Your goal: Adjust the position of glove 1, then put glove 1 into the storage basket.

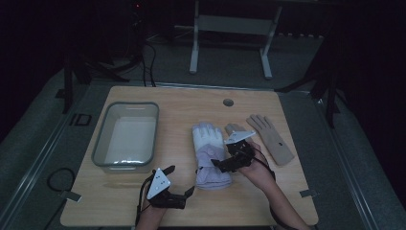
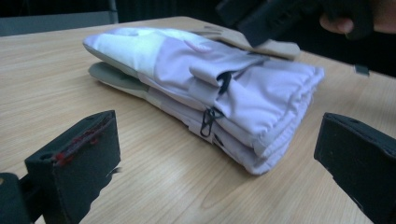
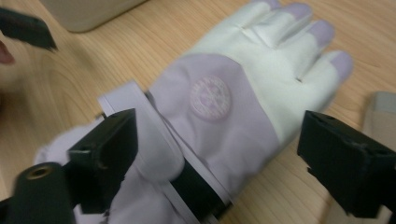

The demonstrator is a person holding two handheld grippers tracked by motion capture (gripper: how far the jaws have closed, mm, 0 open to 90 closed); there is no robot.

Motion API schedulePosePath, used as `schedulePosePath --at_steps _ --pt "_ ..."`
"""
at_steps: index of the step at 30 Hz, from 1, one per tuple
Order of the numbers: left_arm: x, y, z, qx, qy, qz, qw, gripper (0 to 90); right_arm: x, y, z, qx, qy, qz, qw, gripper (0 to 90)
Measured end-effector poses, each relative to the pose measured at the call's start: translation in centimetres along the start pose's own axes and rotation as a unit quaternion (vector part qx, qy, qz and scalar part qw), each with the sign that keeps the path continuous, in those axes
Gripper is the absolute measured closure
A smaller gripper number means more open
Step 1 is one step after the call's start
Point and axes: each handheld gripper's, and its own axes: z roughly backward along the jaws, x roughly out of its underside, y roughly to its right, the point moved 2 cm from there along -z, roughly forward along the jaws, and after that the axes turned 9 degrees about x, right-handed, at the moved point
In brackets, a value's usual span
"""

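A lilac and white padded glove (image 1: 209,153) lies flat mid-table, fingers pointing away from me, with a round badge on its back (image 3: 211,97). In the left gripper view it (image 2: 219,79) looks doubled, a second layer under the top one. My right gripper (image 1: 225,160) hovers over its cuff with the jaws wide apart; the wrist strap (image 3: 140,121) lies between them (image 3: 226,154), pads not pressing. Close to the front edge, my left gripper (image 1: 181,179) is open, pointing at the cuff end (image 2: 217,163), apart from it.
A grey plastic bin (image 1: 100,139) sits at the table's left. A tan glove (image 1: 273,139) lies flat at the right, with another tan fingertip (image 1: 233,128) just beside the lilac glove. A cable hole (image 1: 228,102) is near the far edge.
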Motion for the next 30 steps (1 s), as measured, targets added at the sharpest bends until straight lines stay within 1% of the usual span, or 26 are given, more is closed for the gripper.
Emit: schedulePosePath --at_steps 1,2,4,5,6,7,8,9,10,11,13,14,15,16,17,19,20,21,22,23,24,25,26,27,29,30 --pt "-0.1 -0.1 0.0 -0.002 -0.001 0.000 1.0000 0.4 0.3 0.1 0.2 0.001 0.000 0.007 1.0000 12.1" --pt "-0.3 -0.2 0.0 -0.005 -0.004 0.001 1.0000 0.4 0.5 0.3 0.4 -0.002 0.006 0.007 1.0000 12.6" --pt "-0.5 -0.3 0.0 -0.011 -0.011 0.002 0.9999 0.4 1.0 0.6 0.7 -0.011 0.025 0.001 0.9996 13.8" --pt "-0.6 -0.4 0.0 -0.012 -0.018 0.006 0.9997 0.4 1.2 0.8 0.9 -0.008 0.032 0.000 0.9995 13.8" --pt "-0.7 -0.4 0.0 -0.011 -0.019 0.008 0.9997 0.4 1.4 0.9 1.0 -0.001 0.037 0.002 0.9993 13.7" --pt "-0.8 -0.4 -0.1 -0.007 -0.020 0.012 0.9997 0.4 1.6 1.0 1.1 0.008 0.043 0.003 0.9990 13.6" --pt "-0.9 -0.4 -0.2 -0.005 -0.027 0.014 0.9995 0.4 1.8 1.1 1.2 0.020 0.052 0.006 0.9984 13.6" --pt "-1.1 -0.4 -0.3 0.001 -0.027 0.015 0.9995 0.4 1.9 1.2 1.3 0.022 0.055 0.008 0.9982 13.7" --pt "-1.1 -0.4 -0.3 0.001 -0.027 0.015 0.9995 4.4 1.9 1.2 1.3 0.022 0.055 0.008 0.9982 13.7" --pt "-1.3 -0.3 -0.4 0.015 -0.028 0.020 0.9993 4.4 2.3 1.3 1.5 0.017 0.052 0.001 0.9985 14.1" --pt "-1.7 0.0 -0.5 0.020 -0.029 0.020 0.9992 4.4 2.5 1.4 1.8 0.013 0.052 -0.012 0.9985 14.2" --pt "-1.9 0.2 -0.6 0.023 -0.030 0.021 0.9990 4.2 2.5 1.4 1.9 0.010 0.056 -0.018 0.9982 14.2" --pt "-2.0 0.3 -0.7 0.026 -0.034 0.021 0.9989 3.7 2.6 1.5 2.1 0.008 0.062 -0.029 0.9976 14.2" --pt "-2.4 0.6 -0.9 0.030 -0.042 0.019 0.9985 3.7 2.6 1.7 2.2 0.010 0.065 -0.038 0.9971 14.2" --pt "-2.6 0.7 -1.0 0.032 -0.044 0.017 0.9984 3.6 2.6 2.0 2.3 0.011 0.064 -0.051 0.9966 13.9" --pt "-3.0 0.9 -1.4 0.032 -0.052 0.016 0.9980 2.9 2.6 2.2 2.5 0.013 0.070 -0.068 0.9952 13.5" --pt "-3.3 0.9 -1.5 0.033 -0.055 0.016 0.9978 2.4 2.5 2.3 2.5 0.016 0.069 -0.072 0.9949 12.6" --pt "-3.5 0.9 -1.7 0.030 -0.059 0.017 0.9977 1.8 2.5 2.3 2.5 0.016 0.069 -0.073 0.9948 10.8" --pt "-3.7 0.8 -1.8 0.021 -0.067 0.015 0.9974 1.7 2.5 2.3 2.5 0.013 0.070 -0.076 0.9946 10.8" --pt "-4.0 0.7 -2.0 0.019 -0.072 0.016 0.9971 1.0 2.5 2.2 2.4 0.005 0.066 -0.082 0.9944 10.8" --pt "-4.1 0.6 -2.1 0.015 -0.075 0.017 0.9969 0.8 2.5 2.2 2.3 0.004 0.066 -0.081 0.9945 10.9" --pt "-4.3 0.3 -2.3 0.010 -0.078 0.024 0.9966 0.8 2.5 2.2 2.2 0.012 0.065 -0.079 0.9947 12.0" --pt "-4.5 0.2 -2.5 0.011 -0.080 0.029 0.9963 0.8 2.5 2.1 1.9 0.017 0.059 -0.078 0.9951 12.8" --pt "-4.6 0.0 -2.6 0.004 -0.083 0.034 0.9959 0.8 2.5 2.1 1.7 0.017 0.059 -0.078 0.9950 13.5" --pt "-4.9 -0.2 -2.9 0.000 -0.091 0.043 0.9949 0.9 2.4 2.2 1.3 0.027 0.057 -0.077 0.9950 17.3" --pt "-5.0 -0.1 -3.0 -0.005 -0.095 0.046 0.9945 2.1 2.3 2.3 1.1 0.034 0.055 -0.077 0.9949 20.5"
